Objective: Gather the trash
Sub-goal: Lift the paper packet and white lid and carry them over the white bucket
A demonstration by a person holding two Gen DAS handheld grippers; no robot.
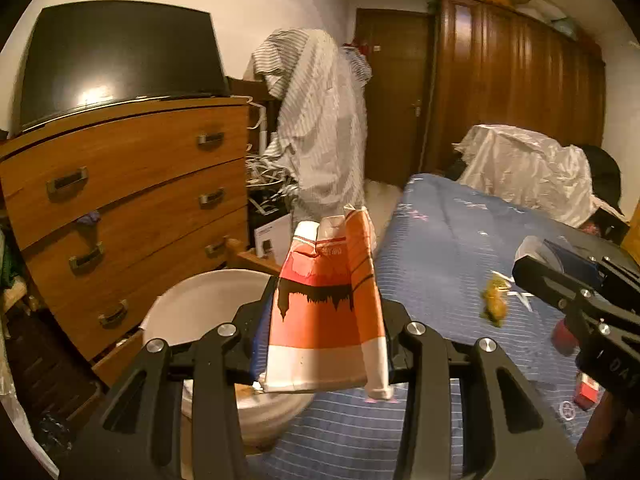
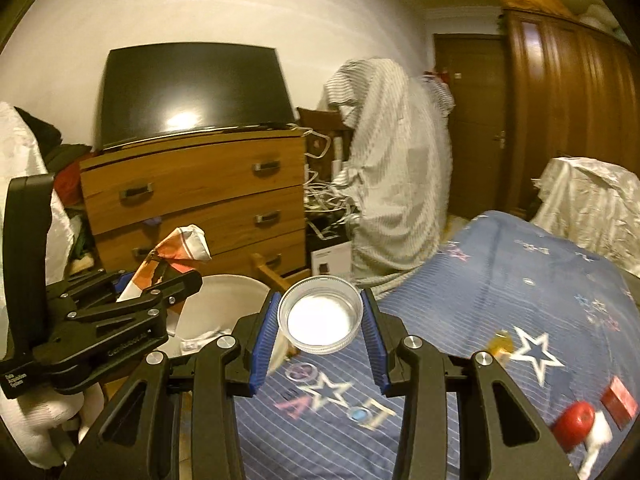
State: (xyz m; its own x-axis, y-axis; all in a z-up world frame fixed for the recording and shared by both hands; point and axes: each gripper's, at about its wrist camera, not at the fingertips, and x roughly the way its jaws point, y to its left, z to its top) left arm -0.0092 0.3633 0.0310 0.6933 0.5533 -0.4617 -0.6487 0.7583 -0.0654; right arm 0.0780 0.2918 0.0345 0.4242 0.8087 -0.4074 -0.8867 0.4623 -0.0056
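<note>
Flanking the white bucket (image 2: 224, 304): dresser (image 2: 192, 196), bed (image 2: 520, 280).

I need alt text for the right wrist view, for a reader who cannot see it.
The right gripper holds a clear plastic lid over a blue star-print bed. To its left, the left gripper holds an orange carton above a white bucket, with a wooden dresser behind.

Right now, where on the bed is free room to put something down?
The bedspread is bare from the star print up to the white sheet. It is crowded lower right: a red object, a red box and a yellow scrap. The white bucket stands beside the bed.
</note>
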